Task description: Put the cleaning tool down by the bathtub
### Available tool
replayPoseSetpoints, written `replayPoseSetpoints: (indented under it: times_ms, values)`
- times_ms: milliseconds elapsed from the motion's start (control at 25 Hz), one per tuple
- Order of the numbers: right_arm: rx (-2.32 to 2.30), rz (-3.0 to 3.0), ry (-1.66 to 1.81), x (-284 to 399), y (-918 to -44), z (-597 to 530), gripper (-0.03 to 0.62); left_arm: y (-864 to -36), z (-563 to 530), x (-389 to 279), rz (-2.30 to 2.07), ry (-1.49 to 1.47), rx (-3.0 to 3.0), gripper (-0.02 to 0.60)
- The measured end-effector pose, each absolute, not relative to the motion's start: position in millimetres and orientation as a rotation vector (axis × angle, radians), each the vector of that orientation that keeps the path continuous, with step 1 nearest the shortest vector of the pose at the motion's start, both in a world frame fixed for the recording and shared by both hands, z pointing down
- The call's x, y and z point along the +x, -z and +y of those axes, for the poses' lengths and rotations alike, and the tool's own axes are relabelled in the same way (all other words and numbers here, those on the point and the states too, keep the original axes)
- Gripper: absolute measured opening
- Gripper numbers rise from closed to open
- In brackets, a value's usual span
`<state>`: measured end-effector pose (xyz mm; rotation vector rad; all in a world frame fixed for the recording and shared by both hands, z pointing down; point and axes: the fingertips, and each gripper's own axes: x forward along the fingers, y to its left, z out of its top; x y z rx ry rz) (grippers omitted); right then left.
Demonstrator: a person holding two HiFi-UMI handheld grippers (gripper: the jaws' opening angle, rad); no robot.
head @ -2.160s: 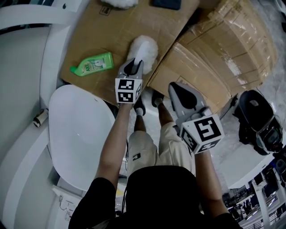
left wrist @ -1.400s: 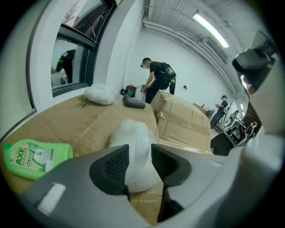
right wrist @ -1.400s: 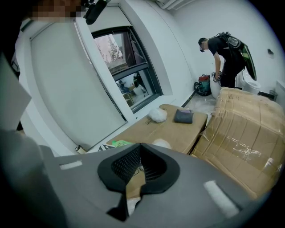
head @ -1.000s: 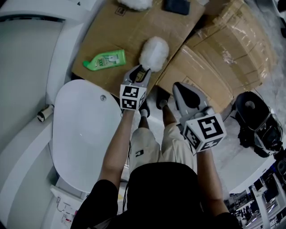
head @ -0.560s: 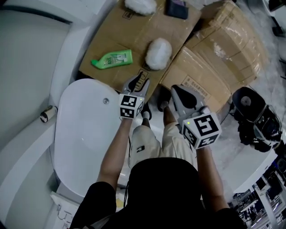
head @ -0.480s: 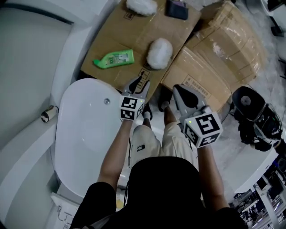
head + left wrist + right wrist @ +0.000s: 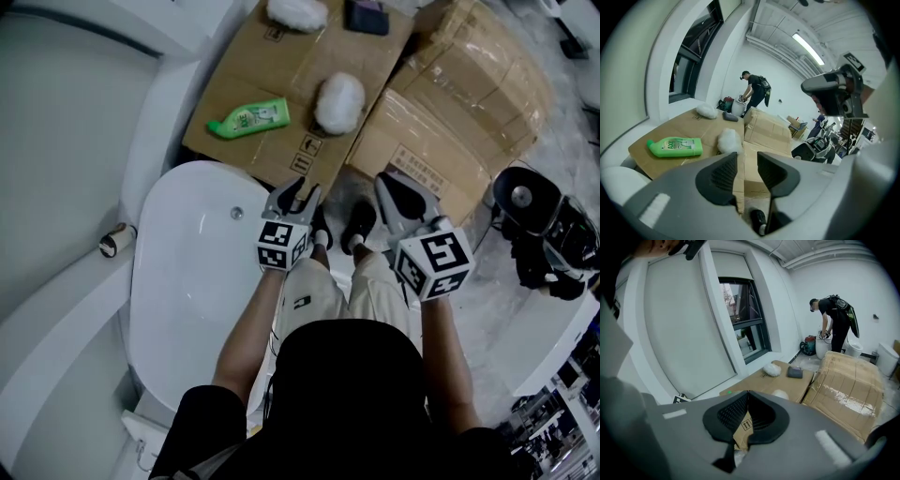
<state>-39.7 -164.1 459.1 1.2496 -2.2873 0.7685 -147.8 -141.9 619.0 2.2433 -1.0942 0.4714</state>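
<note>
1. Our left tool hangs over the near end of the tub. Its jaws are apart and have just been closing a little. Nothing sits between them.
2. Our right tool is held beside it, above our shoes. Its jaw tips are together and it holds nothing.
3. The duster, a white fluffy ball, lies on the cardboard just past the tub, well apart from both tools.
4. A green bottle lies on its side on the same cardboard. It is near the duster, on the duster's left, and does not touch it.
5. At the cardboard's far edge lie a second white puff and a dark flat thing. We cannot tell what the dark thing is.
6. Taped boxes sit just to the right of the cardboard.
7. A small roll, perhaps tape, rests on the white ledge left of the tub.
8. In the left tool view, a person stands bent over near the far wall, beyond the boxes.
</note>
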Motion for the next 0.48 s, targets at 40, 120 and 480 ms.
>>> replayPoseSetpoints:
  times_ms: [40,120,480]
  values:
    - [1.257,-2.292,-0.765,-37.2,-456.9,-161.7,0.009,-616.6,-139.4,-147.0,-1.096,-0.472,2.245,0.13]
    - [1.27,-2.301,-0.759,-30.1,-452.9,-155.3,0.009,-611.2,-134.3,-143.2,-1.101,-0.476,2.251,0.13]
    - [1.324,-2.343,-0.766,23.0,-428.8,-108.7,0.009,-560.6,-107.6,-94.7,-1.147,-0.464,2.313,0.114]
